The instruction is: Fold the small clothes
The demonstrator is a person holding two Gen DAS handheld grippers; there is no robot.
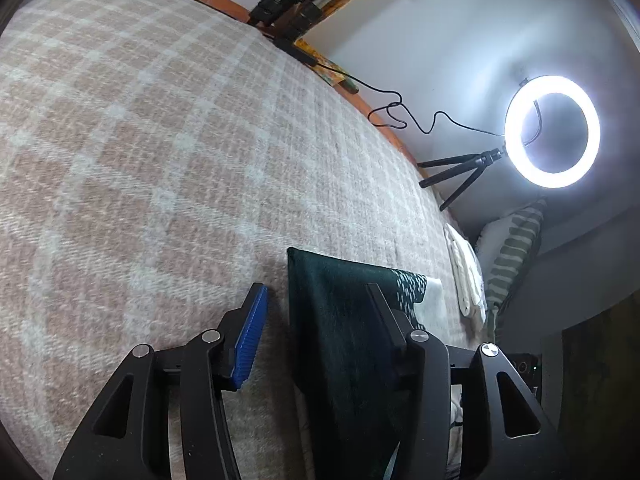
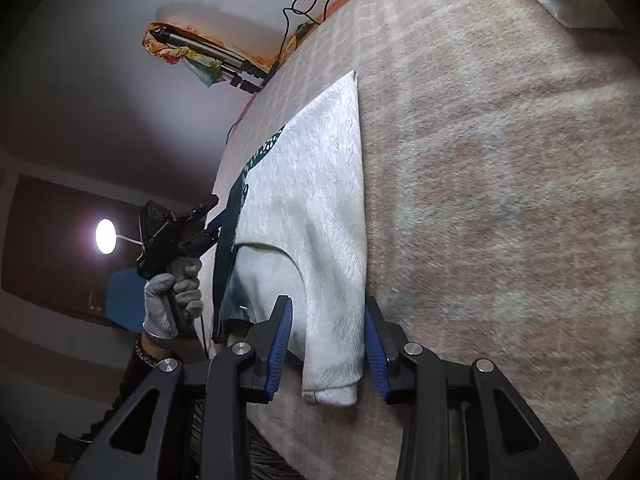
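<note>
A small garment, dark green on one part and white on the other, lies on a beige checked blanket point(image 1: 160, 140). In the left wrist view its dark green part point(image 1: 340, 340) lies between my open left gripper's point(image 1: 316, 300) fingers, the right finger resting over it. In the right wrist view the white part point(image 2: 316, 200) lies flat, and its lower end sits between the spread blue pads point(image 2: 280, 340) of my right gripper point(image 2: 328, 312), which is open. My left gripper point(image 2: 200, 224), held by a gloved hand, is at the garment's dark left edge point(image 2: 228, 236).
A lit ring light point(image 1: 552, 132) on a small tripod stands at the bed's far edge, with a black cable point(image 1: 400, 116). A folded white cloth point(image 1: 468, 276) and striped pillow point(image 1: 512, 256) lie beside the garment. A tripod bundle point(image 2: 208, 56) lies at the blanket's edge.
</note>
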